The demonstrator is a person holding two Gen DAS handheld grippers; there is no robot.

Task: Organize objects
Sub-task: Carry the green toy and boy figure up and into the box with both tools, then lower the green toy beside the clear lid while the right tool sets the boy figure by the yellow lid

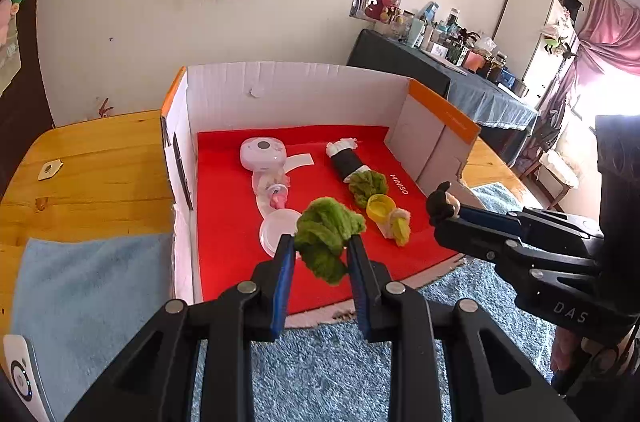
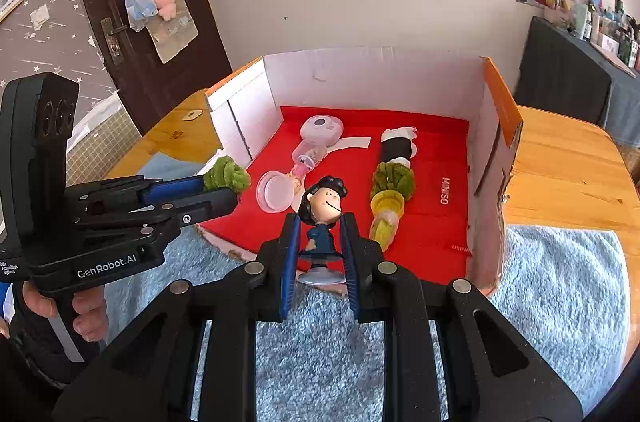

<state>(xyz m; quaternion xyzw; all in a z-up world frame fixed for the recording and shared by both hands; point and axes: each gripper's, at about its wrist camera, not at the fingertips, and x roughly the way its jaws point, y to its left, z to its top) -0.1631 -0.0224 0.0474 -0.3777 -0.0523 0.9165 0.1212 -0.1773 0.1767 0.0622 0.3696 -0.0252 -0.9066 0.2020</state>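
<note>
Left wrist view. Left gripper [image 1: 322,248]: fingers clenched on a green plush scrunchie [image 1: 326,236], held between the pads over the near edge of the red liner [image 1: 228,222] of the open cardboard box [image 1: 288,86]. Judged light, soft and compressible; it bulges past both pads and droops below them, so a grip across the thick middle should hold best. Ahead of the fingertips, on the liner: a clear round lid [image 1: 276,230] just left, a pink-and-white toy [image 1: 264,154] farther off, a second green scrunchie [image 1: 368,184], a yellow-capped piece [image 1: 380,206] and a black-and-white roll [image 1: 347,160] to the right. The right gripper [image 1: 450,212] enters from the right.

Right wrist view. Right gripper [image 2: 320,242]: fingers grasping a dark-haired girl figurine [image 2: 323,218] at the blue torso, upright, its round base [image 2: 320,276] below the pads, over the box's front edge. Judged rigid, smooth, light plastic, liable to pivot; its head is heavy, so a torso hold seems sound. The lid and the yellow-capped piece flank the fingertips ahead; the gap between them looks like free liner. The left gripper [image 2: 224,188] hangs to the left. Blue fleece mat [image 2: 560,282] lies beneath.
</note>
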